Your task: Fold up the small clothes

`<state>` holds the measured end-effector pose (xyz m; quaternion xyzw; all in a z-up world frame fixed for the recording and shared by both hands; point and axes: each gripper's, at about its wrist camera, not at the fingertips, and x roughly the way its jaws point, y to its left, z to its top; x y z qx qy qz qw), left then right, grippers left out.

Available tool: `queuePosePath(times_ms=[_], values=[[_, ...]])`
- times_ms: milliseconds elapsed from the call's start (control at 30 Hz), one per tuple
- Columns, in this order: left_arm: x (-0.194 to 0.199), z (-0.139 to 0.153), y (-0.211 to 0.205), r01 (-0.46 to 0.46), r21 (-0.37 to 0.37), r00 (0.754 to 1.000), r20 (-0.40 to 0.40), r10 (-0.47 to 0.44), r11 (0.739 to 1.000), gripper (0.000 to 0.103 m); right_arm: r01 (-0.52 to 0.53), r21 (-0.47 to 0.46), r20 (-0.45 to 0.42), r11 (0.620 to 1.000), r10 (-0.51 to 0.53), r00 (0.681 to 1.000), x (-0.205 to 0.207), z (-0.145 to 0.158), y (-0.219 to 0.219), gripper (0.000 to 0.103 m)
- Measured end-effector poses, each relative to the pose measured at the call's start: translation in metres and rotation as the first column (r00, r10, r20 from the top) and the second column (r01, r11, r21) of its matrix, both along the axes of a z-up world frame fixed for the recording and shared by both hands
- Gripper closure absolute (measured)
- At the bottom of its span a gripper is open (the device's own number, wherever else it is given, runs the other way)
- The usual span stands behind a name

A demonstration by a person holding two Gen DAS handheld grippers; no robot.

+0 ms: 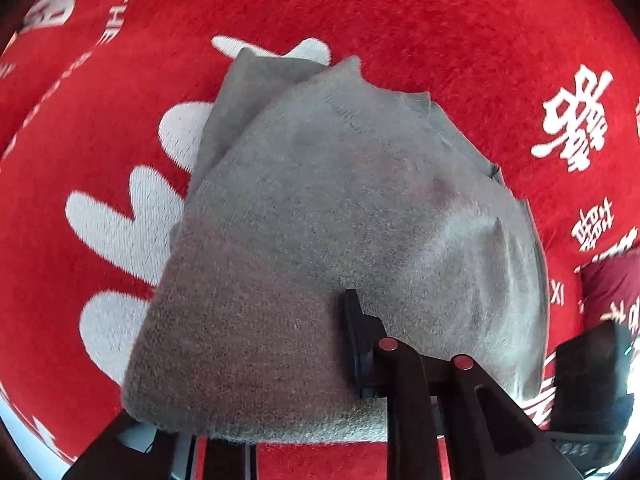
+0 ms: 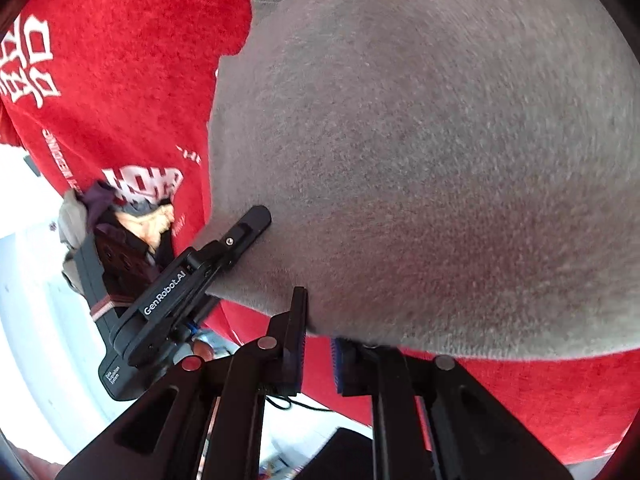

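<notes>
Red plush blanket with white lettering — grey knit garment on it

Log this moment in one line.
left gripper: shut on grey garment | right gripper: shut on grey garment | beneath: red blanket

Black tool, blue pads, "GenRobot.AI" lettering

Bright, even daylight with soft shadows; both fisheye views bend strongly at dark rims, slightly motion-blurred.
</notes>
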<state>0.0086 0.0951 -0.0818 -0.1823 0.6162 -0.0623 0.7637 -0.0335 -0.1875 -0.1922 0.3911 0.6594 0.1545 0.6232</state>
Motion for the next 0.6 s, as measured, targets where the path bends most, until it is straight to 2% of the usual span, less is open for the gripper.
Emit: queuePosePath(times_ms=[100, 200, 267, 333, 400, 467, 600], values=[[-0.001, 0.003, -0.002, 0.028, 0.024, 0.999, 0.019, -0.028, 0.999, 0.082, -0.074, -0.053, 0.008, 0.996, 0.075, 0.997, 0.008, 0.017, 0.0, 0.087], [-0.002, 0.005, -0.003, 0.051, 0.045, 0.998, 0.031, -0.052, 0.998, 0.082, -0.151, -0.137, 0.031, 0.979, 0.157, 0.987, 0.021, 0.04, -0.002, 0.074], [-0.004, 0.007, -0.004, 0.063, 0.058, 0.997, 0.037, -0.065, 0.996, 0.082, -0.182, -0.175, 0.052, 0.968, 0.194, 0.98, 0.033, 0.055, -0.002, 0.048], [-0.005, 0.009, -0.008, 0.081, 0.084, 0.995, 0.051, -0.086, 0.993, 0.082, -0.205, -0.214, 0.079, 0.955, 0.226, 0.971, 0.051, 0.069, 0.0, 0.043], [-0.007, 0.011, -0.014, 0.114, 0.126, 0.99, 0.07, -0.124, 0.985, 0.082, -0.23, -0.24, 0.106, 0.943, 0.261, 0.96, 0.074, 0.081, 0.007, 0.042], [-0.01, 0.014, -0.02, 0.149, 0.169, 0.982, 0.092, -0.166, 0.974, 0.082, -0.259, -0.259, 0.123, 0.931, 0.297, 0.947, 0.096, 0.088, 0.018, 0.035], [-0.017, 0.02, -0.029, 0.224, 0.253, 0.955, 0.135, -0.264, 0.941, 0.082, -0.401, -0.312, 0.082, 0.861, 0.445, 0.892, 0.139, 0.089, 0.062, 0.026]])
